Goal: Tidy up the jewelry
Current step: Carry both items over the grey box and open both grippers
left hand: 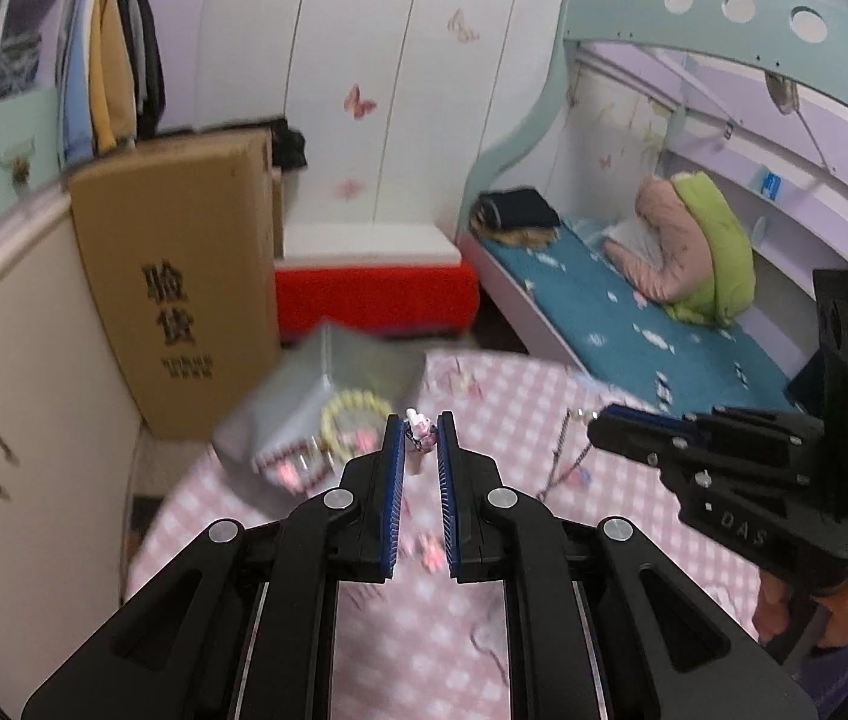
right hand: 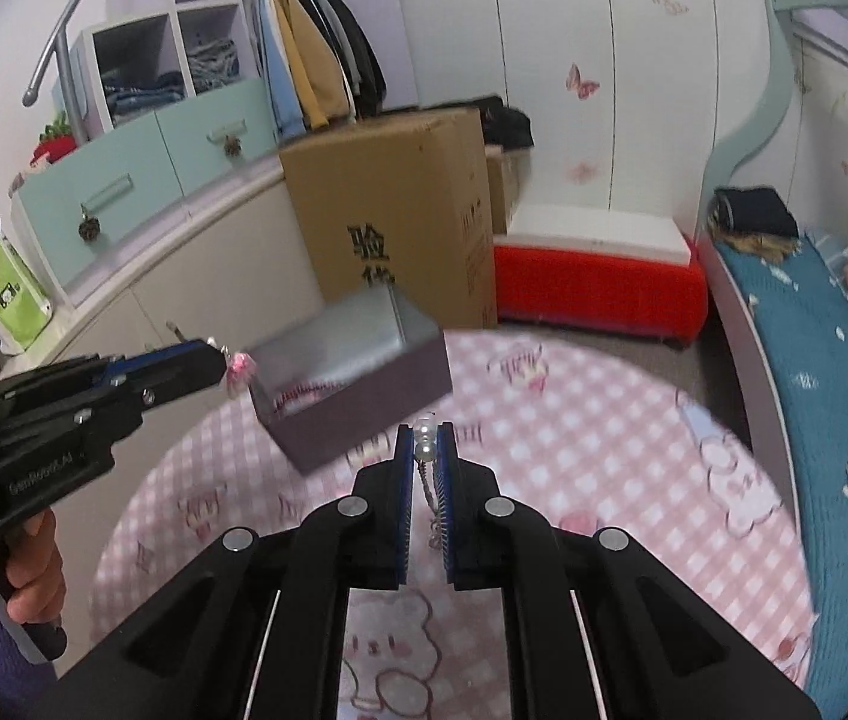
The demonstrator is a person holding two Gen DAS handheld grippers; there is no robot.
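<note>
Left gripper [left hand: 421, 435] fingers pinch a small pink-and-white charm [left hand: 420, 431] at the tips, held above the bench [left hand: 574, 540], which wears a pink checked cloth. In the right wrist view the same left gripper [right hand: 226, 363] sits at 9 o'clock, its pink charm [right hand: 239, 367] dangling just beside the near-left corner of the jewelry box [right hand: 352, 372].

Right gripper [right hand: 424, 441] fingers are closed on a pearl chain necklace [right hand: 426, 450]: two pearls at the tips, with the thin chain running back between the blue pads. In the left wrist view the right gripper [left hand: 598, 423] comes in from 3 o'clock, the chain [left hand: 562, 456] hanging from its tip down to the cloth.

Open grey jewelry box [left hand: 328, 408], blurred, stands at 11 o'clock of the left fingers near the far bench edge; a yellow-white bead bracelet [left hand: 355, 414] lies inside, along with some pink bits too blurred to name.

Cardboard box [left hand: 184, 276] behind at 10 o'clock, bed [left hand: 634, 324] at 2 o'clock.
</note>
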